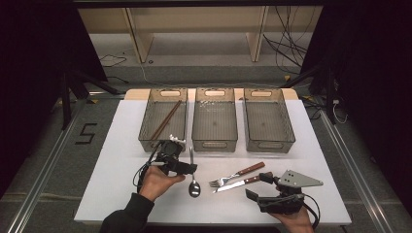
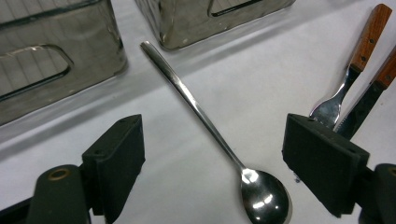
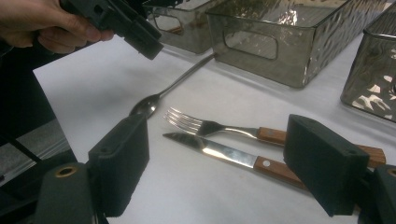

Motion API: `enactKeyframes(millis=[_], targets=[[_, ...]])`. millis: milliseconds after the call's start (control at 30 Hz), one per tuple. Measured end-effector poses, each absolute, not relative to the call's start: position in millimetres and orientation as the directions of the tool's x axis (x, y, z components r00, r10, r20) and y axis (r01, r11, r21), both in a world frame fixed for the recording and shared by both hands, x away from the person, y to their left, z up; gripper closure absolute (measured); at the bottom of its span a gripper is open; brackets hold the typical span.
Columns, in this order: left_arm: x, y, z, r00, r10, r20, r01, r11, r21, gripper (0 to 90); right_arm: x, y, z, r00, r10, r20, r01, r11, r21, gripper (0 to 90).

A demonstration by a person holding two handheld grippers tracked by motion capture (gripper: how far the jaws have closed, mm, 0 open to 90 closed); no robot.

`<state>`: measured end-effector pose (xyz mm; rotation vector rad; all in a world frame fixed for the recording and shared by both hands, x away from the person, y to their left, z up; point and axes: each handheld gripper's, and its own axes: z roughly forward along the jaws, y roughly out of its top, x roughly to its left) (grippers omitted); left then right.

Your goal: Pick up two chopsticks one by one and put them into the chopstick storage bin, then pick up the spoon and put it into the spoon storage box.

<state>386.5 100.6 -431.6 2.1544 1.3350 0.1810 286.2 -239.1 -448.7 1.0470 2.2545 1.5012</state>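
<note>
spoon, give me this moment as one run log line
left gripper: open over spoon | right gripper: open near knife | nothing held

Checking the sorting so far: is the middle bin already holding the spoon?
No, the spoon lies on the white table, in front of the middle bin.

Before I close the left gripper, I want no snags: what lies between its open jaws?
In the left gripper view, just the long silver spoon on bare white table, between the left gripper's jaws.
</note>
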Motion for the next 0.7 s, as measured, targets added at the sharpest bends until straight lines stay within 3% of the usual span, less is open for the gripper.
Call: enactKeyframes(millis=[700], targets=[[384.9, 84.4, -458.4, 0.515, 0.836, -0.187, 0.779, -0.367, 0.508, 27.3, 286.4, -238.9, -448.9, -0.715, 0.675, 0.183, 0.431, 0.218, 0.876, 23.0]])
